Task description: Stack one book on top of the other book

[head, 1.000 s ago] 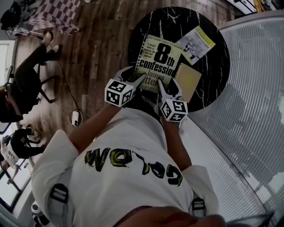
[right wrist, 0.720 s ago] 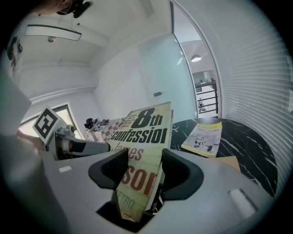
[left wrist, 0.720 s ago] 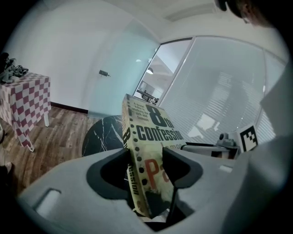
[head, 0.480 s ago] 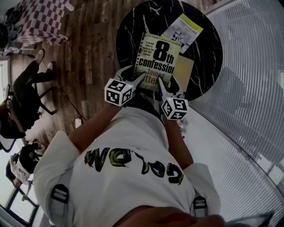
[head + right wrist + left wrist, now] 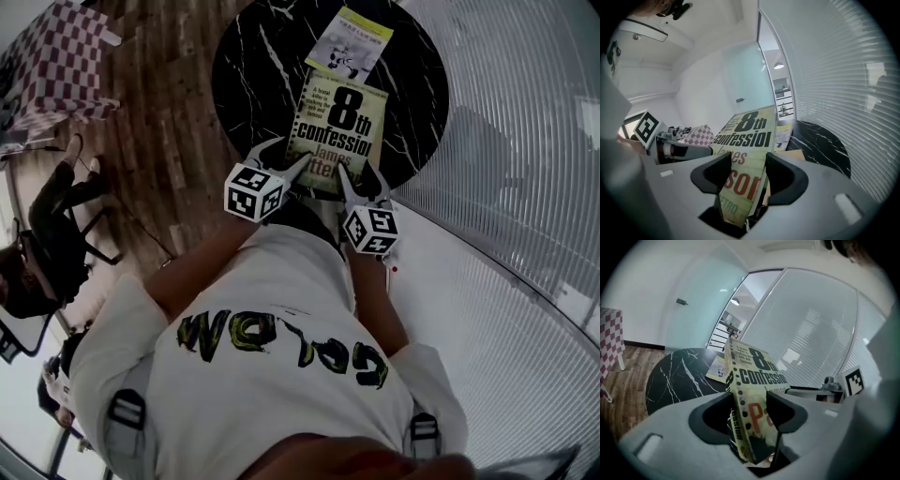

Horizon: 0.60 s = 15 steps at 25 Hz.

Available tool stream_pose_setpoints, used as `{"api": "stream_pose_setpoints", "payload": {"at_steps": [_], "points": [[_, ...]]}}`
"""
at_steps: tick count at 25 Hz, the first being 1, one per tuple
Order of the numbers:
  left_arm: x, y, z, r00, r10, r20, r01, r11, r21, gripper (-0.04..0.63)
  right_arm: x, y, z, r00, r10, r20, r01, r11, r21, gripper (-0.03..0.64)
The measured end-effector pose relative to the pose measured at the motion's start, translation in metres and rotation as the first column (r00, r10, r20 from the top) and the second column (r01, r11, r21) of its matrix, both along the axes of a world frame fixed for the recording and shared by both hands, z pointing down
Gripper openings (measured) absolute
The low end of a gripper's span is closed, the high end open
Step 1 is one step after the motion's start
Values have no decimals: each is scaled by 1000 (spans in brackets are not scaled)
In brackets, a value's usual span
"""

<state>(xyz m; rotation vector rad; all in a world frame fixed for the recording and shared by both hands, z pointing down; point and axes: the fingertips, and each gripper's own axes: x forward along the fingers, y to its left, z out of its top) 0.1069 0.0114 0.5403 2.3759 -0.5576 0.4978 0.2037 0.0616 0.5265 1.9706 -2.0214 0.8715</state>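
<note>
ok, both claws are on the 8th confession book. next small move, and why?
Probably lower it straight down. The left claw and right claw are each shut on a near corner of the 8th confession book, raised over the table, and the edge of a tan book shows right beneath it.

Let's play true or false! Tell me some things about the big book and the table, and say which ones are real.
1. The left gripper and the right gripper both grip the same book. True.
2. The table is white and square. False: it is black, marbled and round.
3. A yellow booklet lies on the table beyond the held book. True.
4. The book's cover reads "9th confession". False: it reads "8th confession".
</note>
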Motion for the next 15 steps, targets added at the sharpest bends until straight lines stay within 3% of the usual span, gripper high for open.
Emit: {"api": "stream_pose_setpoints", "payload": {"at_steps": [15], "points": [[28, 4, 22, 1000, -18, 7, 18, 998, -56, 239, 31, -7, 15, 999, -35, -29, 35, 999, -28, 235]]}}
